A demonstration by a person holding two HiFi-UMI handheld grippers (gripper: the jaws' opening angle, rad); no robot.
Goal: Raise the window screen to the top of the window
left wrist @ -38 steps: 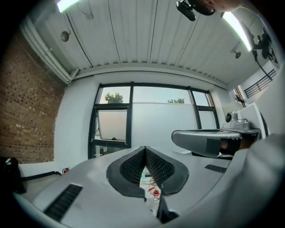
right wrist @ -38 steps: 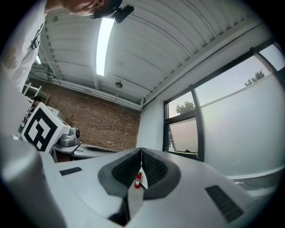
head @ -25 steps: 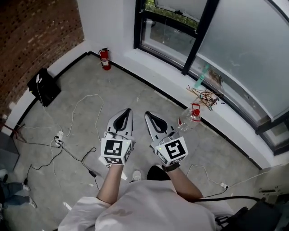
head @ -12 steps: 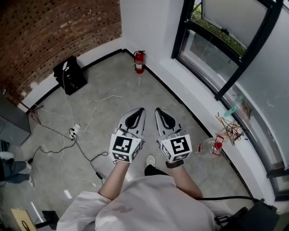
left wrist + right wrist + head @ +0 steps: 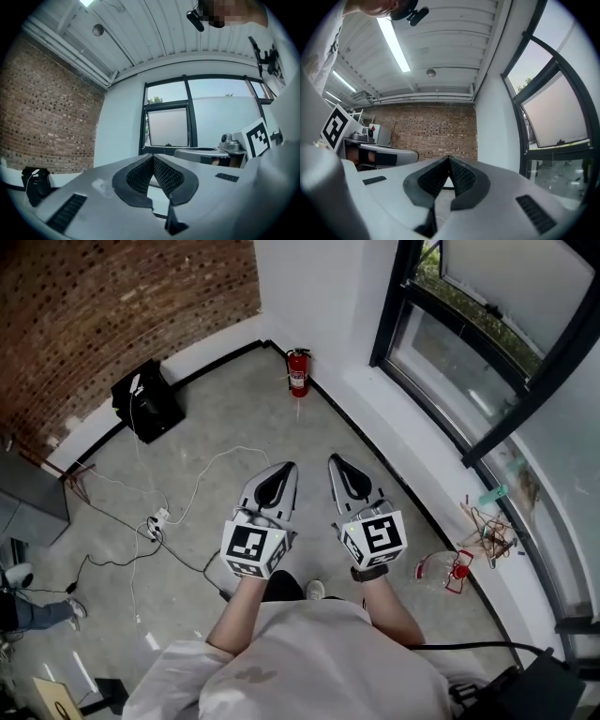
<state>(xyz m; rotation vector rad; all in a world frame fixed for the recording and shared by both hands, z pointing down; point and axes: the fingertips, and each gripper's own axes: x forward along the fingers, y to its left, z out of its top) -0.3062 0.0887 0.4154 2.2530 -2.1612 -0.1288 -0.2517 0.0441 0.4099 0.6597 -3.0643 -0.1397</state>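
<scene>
Fingers of the left gripper (image 5: 153,157) were pressed together with nothing between their black ribbed pads, and the right gripper (image 5: 449,160) had its fingers closed in the same way, also empty. From the head view both grippers were held side by side in front of the person, close but not touching, pointing level over the grey concrete floor (image 5: 234,418).

Ahead of the left gripper, a pale translucent window screen (image 5: 168,126) filled a black-framed pane of the tall window (image 5: 187,93), with clear glass, sky and a treetop showing above it. It was well apart from both grippers. In the right gripper view the same window ran along the right side, next to a white wall.

On the floor at the corner stood a red fire extinguisher (image 5: 298,371). A black box-shaped case (image 5: 147,401) sat against the red brick wall (image 5: 112,306), and thin white cables (image 5: 202,474) trailed across the floor to a white power strip (image 5: 155,519). Near the base of the white window sill (image 5: 412,427) lay a clear bottle with a red cap (image 5: 448,570), and a loose tangle of coloured wires (image 5: 487,531) rested on the sill.
</scene>
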